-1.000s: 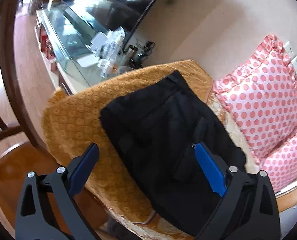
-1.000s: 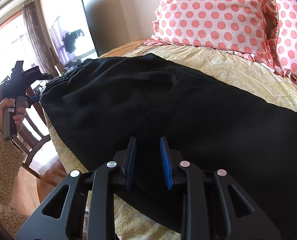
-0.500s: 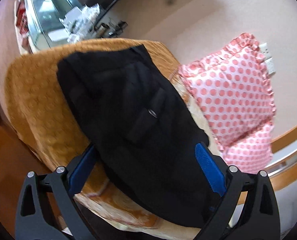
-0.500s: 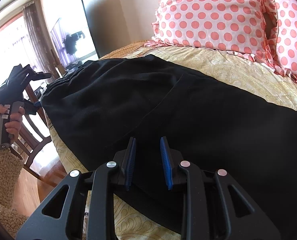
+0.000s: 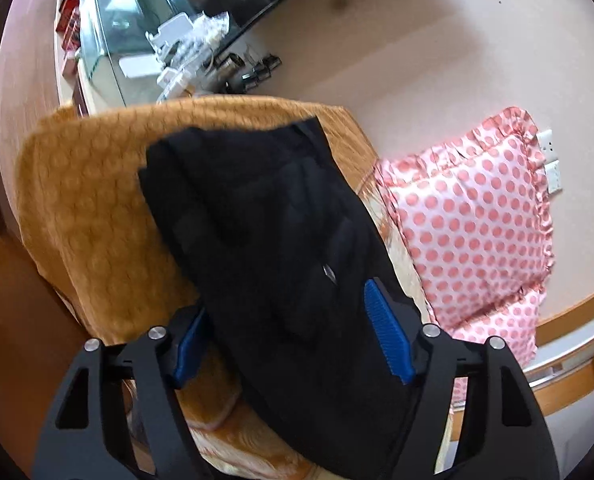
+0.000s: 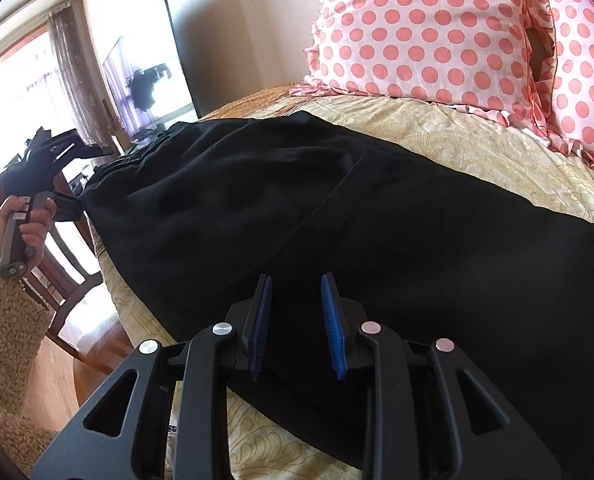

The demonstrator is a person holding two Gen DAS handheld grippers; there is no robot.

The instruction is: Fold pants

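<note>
Black pants lie lengthwise on the bed. In the left wrist view my left gripper straddles their near edge and its jaws are closing. Cloth lies between the blue pads, which do not press on it, and the left pad is partly hidden behind the cloth. In the right wrist view the pants fill the middle. My right gripper hovers over their near edge, with a narrow gap between its pads and nothing pinched. A hand in a fuzzy beige sleeve holds the left gripper at the pants' far left end.
Pink polka-dot pillows lean at the head of the bed, beyond the pants. A yellow patterned bedspread covers the bed. A dark wooden chair stands by the bed's left side. A glass cabinet and a TV line the wall.
The left gripper has rolled and come in over the pants' edge, and its jaws have narrowed around the cloth. The right gripper has not moved.
</note>
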